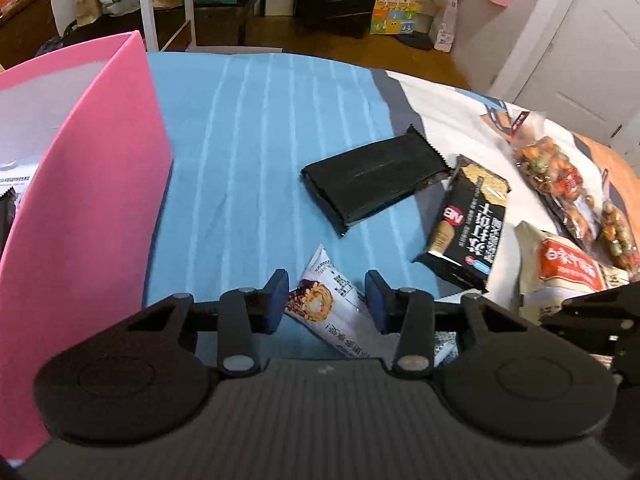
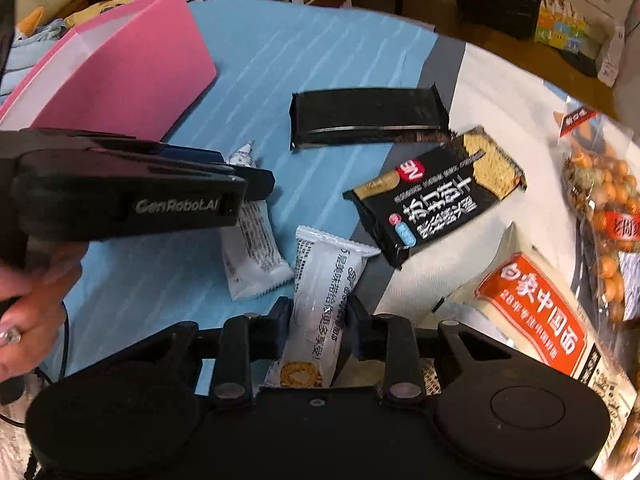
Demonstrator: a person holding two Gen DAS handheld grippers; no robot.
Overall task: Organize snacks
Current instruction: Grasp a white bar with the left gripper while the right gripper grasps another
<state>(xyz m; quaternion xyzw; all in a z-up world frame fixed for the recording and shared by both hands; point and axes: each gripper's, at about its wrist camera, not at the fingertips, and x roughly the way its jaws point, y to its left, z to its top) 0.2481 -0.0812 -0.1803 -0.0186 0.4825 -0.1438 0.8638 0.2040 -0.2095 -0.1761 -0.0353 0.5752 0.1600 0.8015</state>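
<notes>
Snacks lie right of the pink box (image 1: pixel 92 184) — left gripper (image 1: pixel 327 294) wide around one white pastry packet (image 1: pixel 328 300), right gripper (image 2: pixel 318 320) clamping another packet (image 2: pixel 320 300).

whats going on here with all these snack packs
A person with a gripper in each hand is sorting snacks on a bed. The right gripper has its fingers against the sides of a white pastry packet. The left gripper is open around a second white packet. The pink box stands at left.
</notes>
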